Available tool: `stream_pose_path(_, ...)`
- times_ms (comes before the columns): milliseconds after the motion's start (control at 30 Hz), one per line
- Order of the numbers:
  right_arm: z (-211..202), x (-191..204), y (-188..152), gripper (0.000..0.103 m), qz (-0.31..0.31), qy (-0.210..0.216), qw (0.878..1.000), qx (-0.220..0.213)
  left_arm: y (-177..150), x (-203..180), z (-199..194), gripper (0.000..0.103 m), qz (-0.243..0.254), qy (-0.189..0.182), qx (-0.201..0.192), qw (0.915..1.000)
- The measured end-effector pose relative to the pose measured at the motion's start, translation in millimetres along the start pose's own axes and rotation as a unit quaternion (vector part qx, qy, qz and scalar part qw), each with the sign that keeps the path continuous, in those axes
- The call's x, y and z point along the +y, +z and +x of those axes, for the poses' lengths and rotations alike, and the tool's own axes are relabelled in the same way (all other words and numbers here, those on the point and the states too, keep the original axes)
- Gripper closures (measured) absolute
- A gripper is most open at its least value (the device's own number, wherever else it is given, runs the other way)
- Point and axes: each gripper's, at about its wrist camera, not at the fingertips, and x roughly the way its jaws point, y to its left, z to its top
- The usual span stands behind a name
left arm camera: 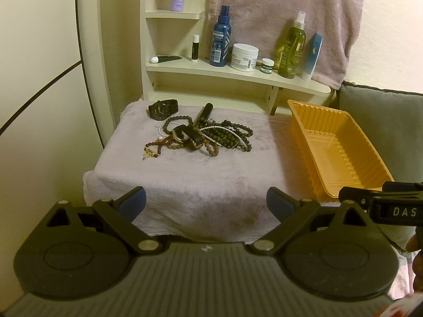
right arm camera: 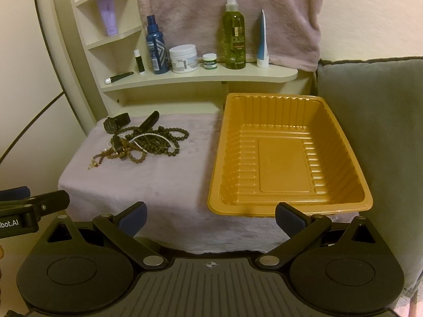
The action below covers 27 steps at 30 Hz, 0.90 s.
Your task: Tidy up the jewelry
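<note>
Ahead of both claws, a low stand draped in a pale lilac towel fills the middle of each wrist view, set against a cream shelf unit and a pink towel hung behind it. To the right of the right claw stands a grey cushion. Directly beyond that claw, an orange ribbed plastic tray sits empty on the towel, its near rim just past the spread fingertips; the right claw holds nothing. The left claw is likewise spread wide and empty, short of the stand's near edge, with the tray off to its right. Far ahead of the left claw, toward the back of the towel, lies the jewelry: a tangled heap of dark wooden bead strands with a thin white pearl string threaded through it. A black wristwatch rests just beyond and left of the heap, apart from it. A smaller amber bead bracelet trails from the heap's near left side. Along the shelf stand a green spray bottle, a blue spray bottle, a white jar and a small green-labelled pot.
</note>
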Motion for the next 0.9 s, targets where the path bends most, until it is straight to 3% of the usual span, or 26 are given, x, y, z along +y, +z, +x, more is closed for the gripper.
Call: stream_pose_path(900,0.2,-1.0,0.0,0.0,0.001,0.0,1.0,0.001,-1.6,-2.3,1.2,0.006,0.0,-0.002,-0.001,1.0)
